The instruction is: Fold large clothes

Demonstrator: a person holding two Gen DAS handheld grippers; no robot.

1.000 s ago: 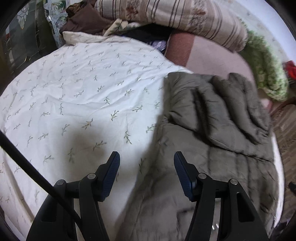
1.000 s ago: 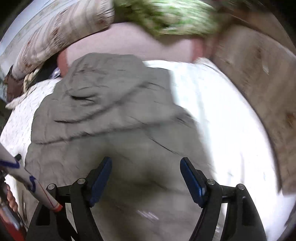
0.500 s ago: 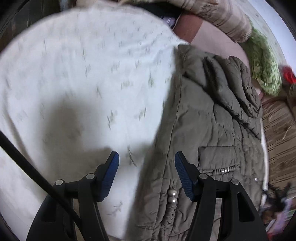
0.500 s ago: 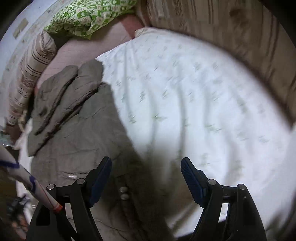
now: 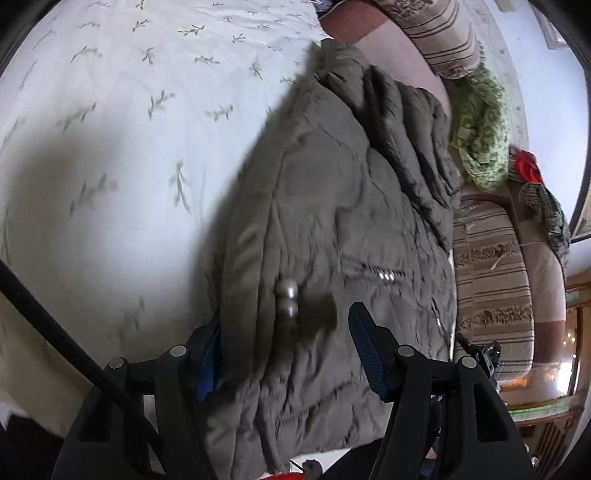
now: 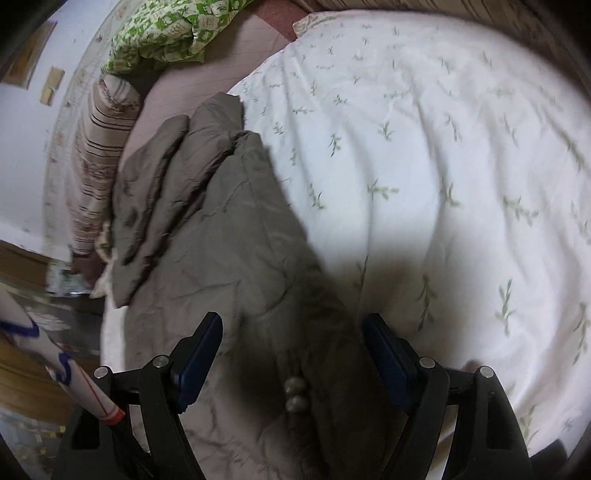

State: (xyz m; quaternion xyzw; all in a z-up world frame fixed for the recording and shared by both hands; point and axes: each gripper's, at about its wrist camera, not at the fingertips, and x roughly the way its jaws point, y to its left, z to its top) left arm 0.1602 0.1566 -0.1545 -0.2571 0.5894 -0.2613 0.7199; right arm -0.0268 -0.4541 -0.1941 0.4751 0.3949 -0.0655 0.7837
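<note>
An olive quilted jacket (image 5: 332, 206) lies folded lengthwise on a white leaf-print bed sheet (image 5: 122, 122). Two metal snaps (image 5: 287, 301) show near its front edge. My left gripper (image 5: 284, 350) is open and straddles that edge, with the left blue pad partly hidden behind the cloth. In the right wrist view the same jacket (image 6: 221, 229) lies on the sheet (image 6: 443, 166). My right gripper (image 6: 291, 354) is open and straddles the near edge, where the snaps (image 6: 295, 395) sit between its fingers.
A striped bolster (image 5: 443, 33) and a green patterned cushion (image 5: 484, 129) lie at the head of the bed. A striped mattress side (image 5: 491, 288) and a red cloth (image 5: 526, 168) are to the right. The bolster (image 6: 99, 147) and cushion (image 6: 166, 33) also show in the right wrist view.
Both grippers have come down close to the jacket's near edge. The snaps now sit between the fingers of each. Both stay open.
</note>
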